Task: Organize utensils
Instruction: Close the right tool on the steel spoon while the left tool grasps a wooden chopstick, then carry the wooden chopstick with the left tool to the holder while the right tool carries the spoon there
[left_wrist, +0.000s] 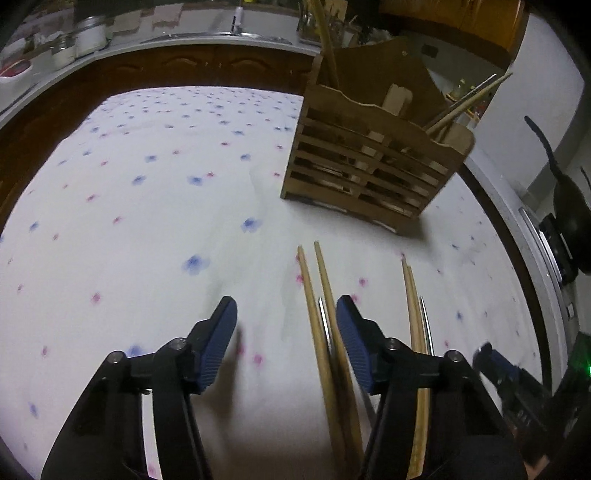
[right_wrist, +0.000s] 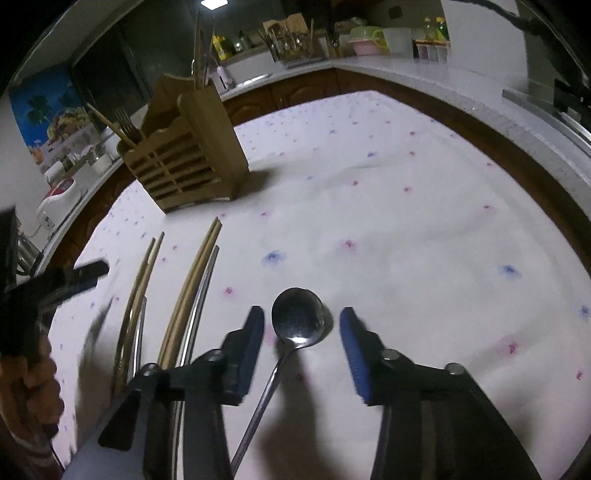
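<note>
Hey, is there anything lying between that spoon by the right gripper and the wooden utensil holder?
Nothing visible. The spoon lies between the right gripper's open fingers, and only bare tablecloth runs up to the wooden holder. The chopsticks lie off to the left.

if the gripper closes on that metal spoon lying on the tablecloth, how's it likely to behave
The spoon looks like polished metal, so it is probably stiff but slippery against the pads. Its thin handle lies flat on the tablecloth, so pinching it may be fiddly. The round bowl probably makes it head-heavy and apt to swing.

Dim overhead light, soft shadows, fisheye-warped dark blurry edges
</note>
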